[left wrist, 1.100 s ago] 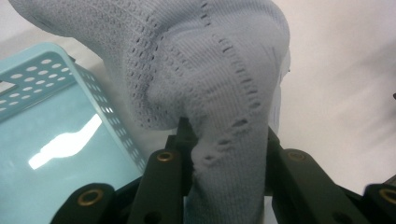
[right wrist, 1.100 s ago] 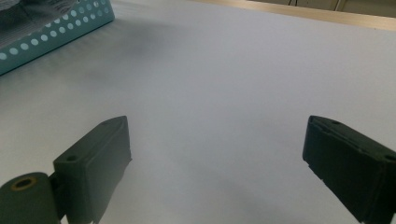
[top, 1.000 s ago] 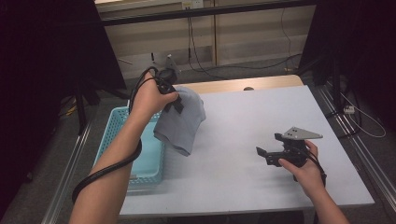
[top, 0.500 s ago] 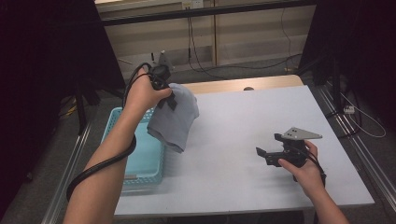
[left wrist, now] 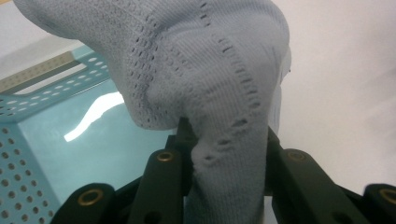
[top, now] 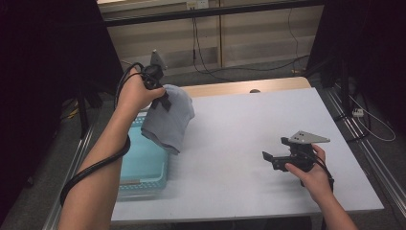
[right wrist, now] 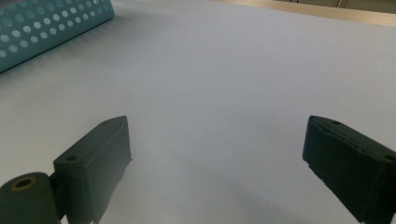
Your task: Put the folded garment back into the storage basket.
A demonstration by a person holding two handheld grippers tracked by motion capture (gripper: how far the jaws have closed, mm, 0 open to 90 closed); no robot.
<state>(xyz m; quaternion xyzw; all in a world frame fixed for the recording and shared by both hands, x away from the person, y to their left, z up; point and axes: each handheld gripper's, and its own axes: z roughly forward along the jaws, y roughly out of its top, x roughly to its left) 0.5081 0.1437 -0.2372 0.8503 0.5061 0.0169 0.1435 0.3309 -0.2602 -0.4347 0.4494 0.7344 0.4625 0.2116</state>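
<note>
the left gripper (top: 163, 98) is pinching a grey cloth (top: 168, 120), dangling it above the teal basket (top: 143, 165). the drop is yet to come. the right gripper (top: 274, 159) is resting spread on the table (top: 249, 124).

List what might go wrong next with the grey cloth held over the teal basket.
1. The left gripper pinches only a bunched fold of the grey knit cloth; the loose rest hangs free and could slip out of the jaws.
2. The cloth hangs across the teal basket's right rim, so if released here, part may likely land on the white table instead of inside.
3. The right gripper rests open far off, too distant to catch a slipping cloth.
</note>
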